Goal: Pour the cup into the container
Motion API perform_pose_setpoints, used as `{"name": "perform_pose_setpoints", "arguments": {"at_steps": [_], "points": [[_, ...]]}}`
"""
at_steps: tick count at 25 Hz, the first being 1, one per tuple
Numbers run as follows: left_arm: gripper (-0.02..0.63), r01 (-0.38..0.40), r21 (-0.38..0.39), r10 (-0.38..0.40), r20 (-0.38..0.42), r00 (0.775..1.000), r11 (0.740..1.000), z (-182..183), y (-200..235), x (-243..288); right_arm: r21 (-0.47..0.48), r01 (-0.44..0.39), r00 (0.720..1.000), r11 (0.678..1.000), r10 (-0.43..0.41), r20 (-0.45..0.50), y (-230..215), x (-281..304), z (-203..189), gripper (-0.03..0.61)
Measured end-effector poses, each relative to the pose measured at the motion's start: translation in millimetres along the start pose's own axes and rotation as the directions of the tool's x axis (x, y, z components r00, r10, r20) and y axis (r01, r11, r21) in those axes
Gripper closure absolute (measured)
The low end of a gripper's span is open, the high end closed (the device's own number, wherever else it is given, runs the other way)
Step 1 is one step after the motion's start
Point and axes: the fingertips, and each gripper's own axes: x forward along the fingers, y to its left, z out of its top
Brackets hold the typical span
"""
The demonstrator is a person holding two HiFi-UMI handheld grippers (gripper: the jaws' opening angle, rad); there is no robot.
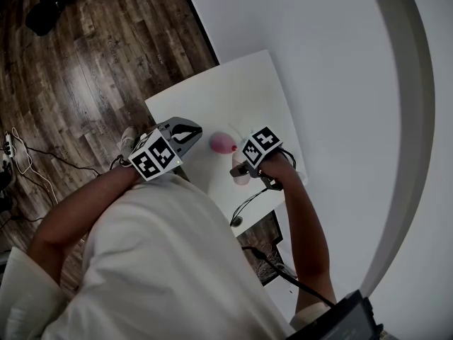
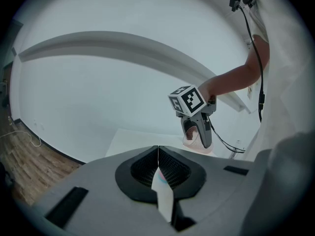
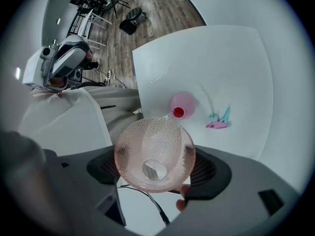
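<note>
Your right claw (image 3: 155, 167) is clamped on the sides of a pale pink, dimpled cup (image 3: 147, 141). It holds the cup in the air above the near edge of the white surface (image 3: 236, 58). The right gripper view looks straight into the cup's mouth, and I cannot tell whether anything is in it.

Just beyond the cup's rim, a rounded pink container (image 3: 183, 104) sits on the surface. It has a small red spot, likely its mouth, on the side nearest the cup. Small turquoise and pink clips (image 3: 220, 119) lie near it.

Your left claw (image 2: 158, 156) has its jaws together and is held off to one side. A thin pale strip shows at the seam; I cannot tell what it is.

The step in hand looks like lining up for the pour. The mouth is small, so bring the cup's lip directly over it before tipping, then roll your wrist slowly. The container looks light and may shift, so your left claw could brace it.
</note>
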Motion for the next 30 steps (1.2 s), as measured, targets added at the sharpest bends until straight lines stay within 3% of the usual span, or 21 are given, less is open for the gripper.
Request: {"name": "perform_pose_setpoints", "arguments": {"at_steps": [30], "points": [[0.603, 0.004, -0.002, -0.004, 0.001, 1.000, 1.000, -3.4, 1.0, 1.3, 0.004, -0.009, 0.999, 1.000, 0.009, -0.031, -0.2, 3.6, -2.6, 0.193]]}}
